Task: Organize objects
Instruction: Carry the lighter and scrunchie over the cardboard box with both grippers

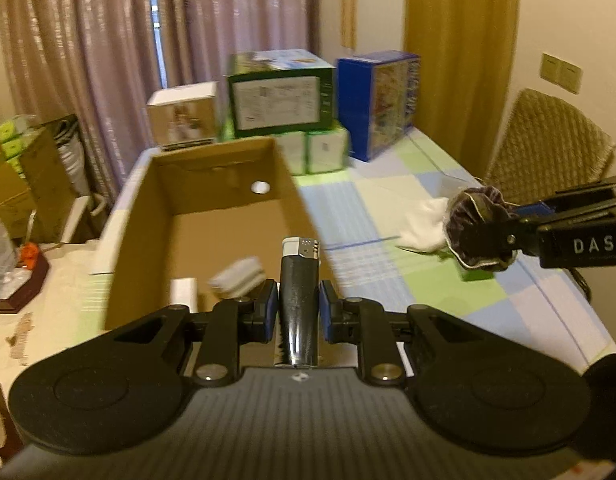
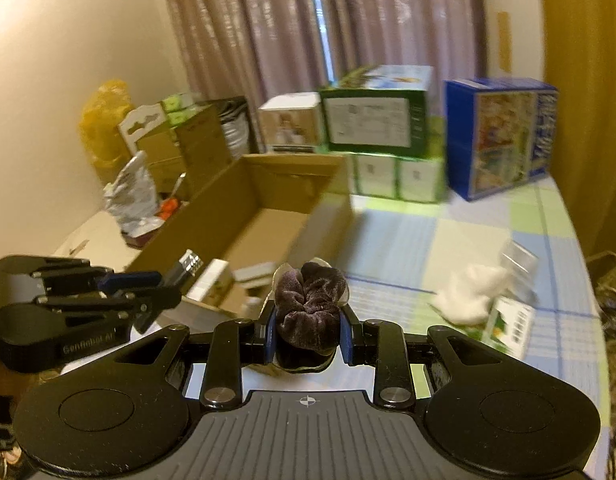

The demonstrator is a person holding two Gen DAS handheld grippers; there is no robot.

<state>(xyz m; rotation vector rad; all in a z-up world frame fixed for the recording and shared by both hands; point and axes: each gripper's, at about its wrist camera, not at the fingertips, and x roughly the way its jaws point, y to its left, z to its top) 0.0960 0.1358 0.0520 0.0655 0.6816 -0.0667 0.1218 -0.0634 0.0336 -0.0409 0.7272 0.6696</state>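
My left gripper is shut on a black lighter with a silver top, held upright over the near end of an open cardboard box. Inside the box lie a few small white packets. My right gripper is shut on a dark purple velvet scrunchie, just right of the box's near corner. In the left wrist view the right gripper comes in from the right with the scrunchie. The left gripper shows at the left of the right wrist view, the lighter's top poking out.
A checked tablecloth covers the table. White cloth and a small green-and-white carton lie to the right. Stacked green, white and blue boxes stand behind the cardboard box. A wicker chair stands right; cartons and bags crowd the left.
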